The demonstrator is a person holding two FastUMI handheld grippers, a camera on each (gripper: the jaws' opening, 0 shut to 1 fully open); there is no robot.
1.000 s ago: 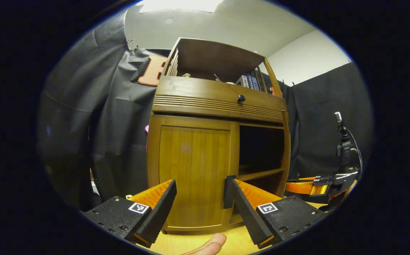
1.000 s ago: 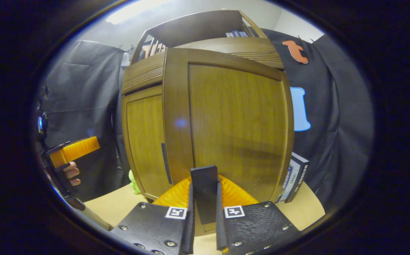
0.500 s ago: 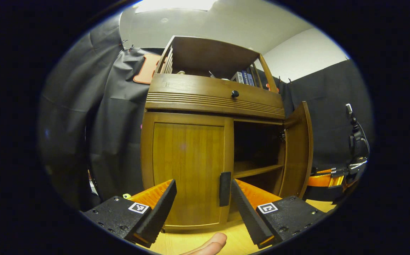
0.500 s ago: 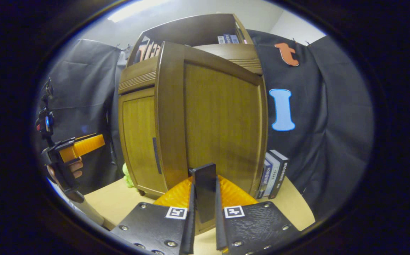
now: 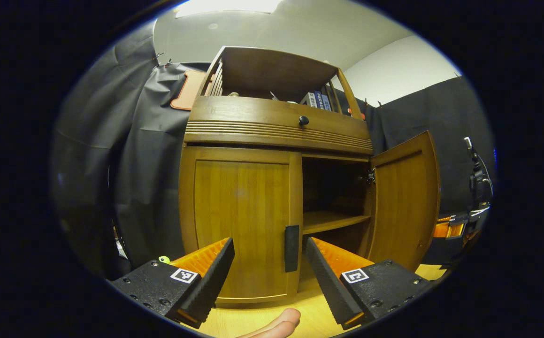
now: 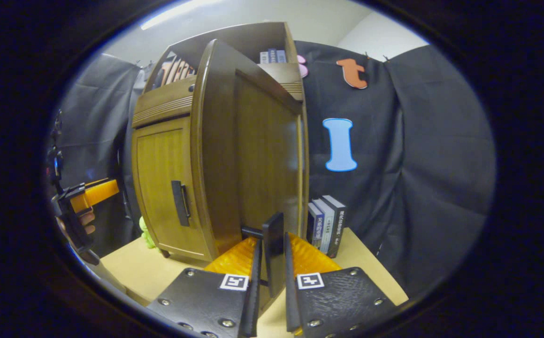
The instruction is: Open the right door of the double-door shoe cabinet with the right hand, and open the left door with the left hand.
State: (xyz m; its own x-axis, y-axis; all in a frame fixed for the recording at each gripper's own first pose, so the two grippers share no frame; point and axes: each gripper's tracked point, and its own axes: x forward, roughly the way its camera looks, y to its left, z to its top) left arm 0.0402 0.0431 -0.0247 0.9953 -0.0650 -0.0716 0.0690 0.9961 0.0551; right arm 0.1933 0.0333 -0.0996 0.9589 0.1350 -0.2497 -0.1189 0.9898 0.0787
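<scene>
The wooden shoe cabinet (image 5: 272, 126) stands on a table. In the left gripper view its left door (image 5: 239, 206) is closed, with a black handle (image 5: 292, 241) at its right edge. My left gripper (image 5: 269, 263) is open just in front of that handle, touching nothing. The right door (image 5: 403, 202) hangs swung outward, showing a dark inside with a shelf (image 5: 333, 219). In the right gripper view my right gripper (image 6: 272, 249) is shut on the right door's black handle (image 6: 274, 234). The right door (image 6: 253, 155) stands edge-on beside the closed left door (image 6: 161, 173).
Several books (image 6: 325, 225) stand on the light wooden table (image 6: 365, 263) right of the cabinet. A small green object (image 6: 146, 234) lies at the cabinet's left foot. A drawer with a black knob (image 5: 303, 120) sits above the doors. A thumb (image 5: 276, 324) shows at the bottom edge.
The right door has swung further open with my right gripper holding its handle. The left gripper has shifted so the left door's handle now lies between its open fingers.
</scene>
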